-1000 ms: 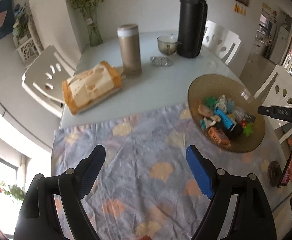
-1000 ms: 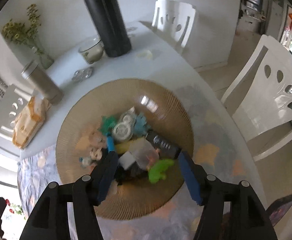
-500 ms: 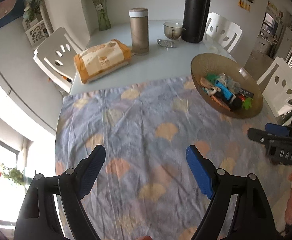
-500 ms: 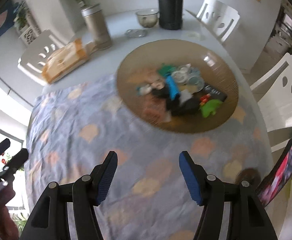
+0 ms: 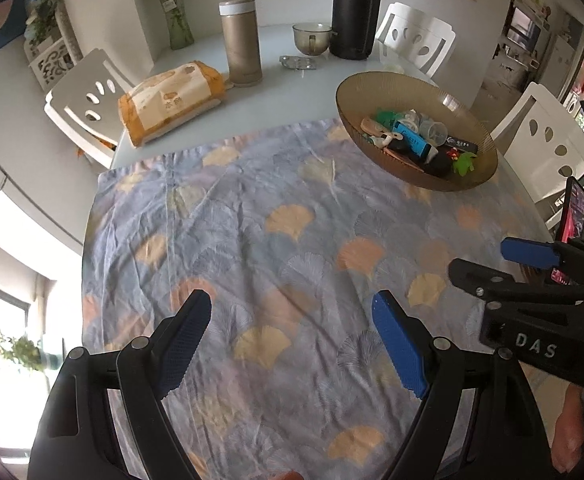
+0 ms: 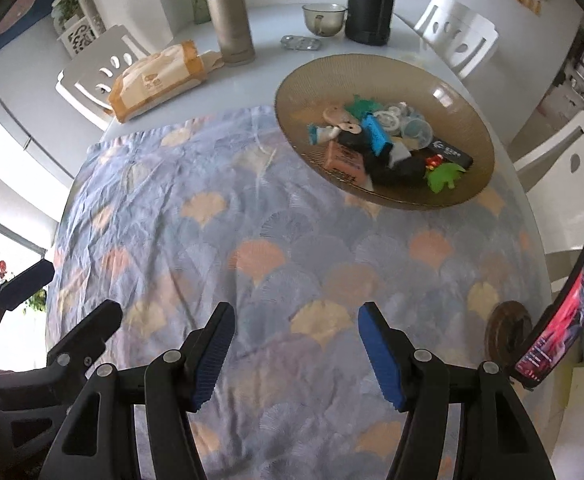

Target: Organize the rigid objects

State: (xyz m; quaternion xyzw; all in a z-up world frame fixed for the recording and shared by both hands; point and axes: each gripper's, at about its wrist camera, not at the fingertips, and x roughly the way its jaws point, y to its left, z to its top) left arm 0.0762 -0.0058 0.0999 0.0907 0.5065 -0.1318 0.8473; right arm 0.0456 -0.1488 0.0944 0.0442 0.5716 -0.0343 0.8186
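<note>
A brown glass bowl (image 5: 375,92) (image 6: 323,76) stands at the far right of the patterned cloth (image 5: 252,220) (image 6: 196,248). It holds several small rigid items, among them a blue block (image 6: 376,132), an orange block (image 6: 343,159), a green toy (image 6: 443,176) and a black box (image 6: 453,153). My left gripper (image 5: 290,300) hangs open over the near middle of the cloth, nothing between its blue pads. My right gripper (image 6: 295,312) is open too and empty, over the cloth well short of the bowl. Each gripper shows at the edge of the other's view: the right gripper (image 5: 479,258), the left gripper (image 6: 72,292).
Behind the cloth on the white table (image 5: 276,88) are a tissue pack (image 5: 172,100), a tan flask (image 5: 242,40), a glass cup (image 5: 311,38), a black thermos (image 5: 353,8) and a vase (image 5: 178,20). A phone (image 6: 559,316) leans at the near right. White chairs (image 5: 547,136) surround the table.
Both grippers have drawn back towards the near side of the table. The right one was over the bowl a second ago and is now over the bare cloth. Neither pair of jaws has changed.
</note>
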